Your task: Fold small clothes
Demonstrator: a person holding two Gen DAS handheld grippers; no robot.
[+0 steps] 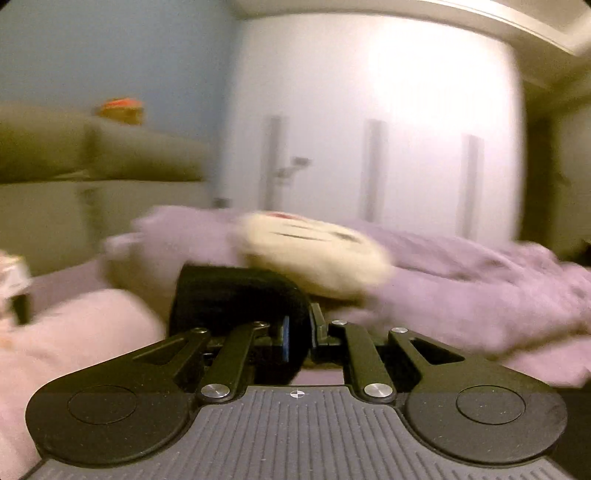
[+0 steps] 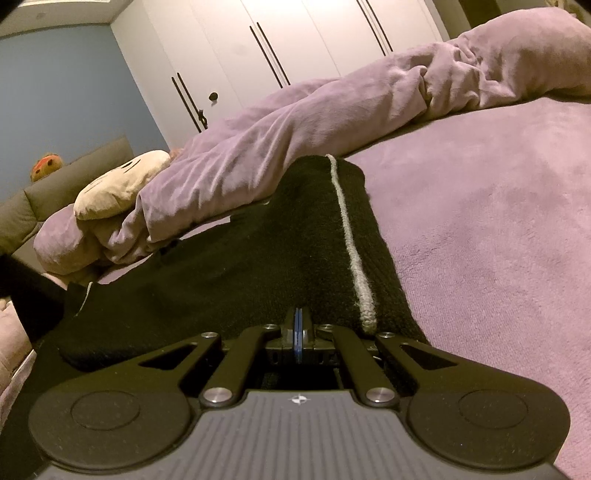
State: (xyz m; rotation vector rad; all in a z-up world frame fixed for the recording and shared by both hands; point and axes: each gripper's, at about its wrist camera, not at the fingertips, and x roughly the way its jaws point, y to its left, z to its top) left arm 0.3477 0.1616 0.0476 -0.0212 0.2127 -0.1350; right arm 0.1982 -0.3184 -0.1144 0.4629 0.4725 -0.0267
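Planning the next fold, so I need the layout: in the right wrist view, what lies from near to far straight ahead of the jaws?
Right gripper, shut on the black knit garment → crumpled purple blanket → white wardrobe doors.

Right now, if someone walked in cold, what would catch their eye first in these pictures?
Probably the black knit garment with its pale stripe, spread on the purple bedspread just ahead of the right gripper. Next, the cream plush face cushion beside the rumpled purple blanket, at the far left.
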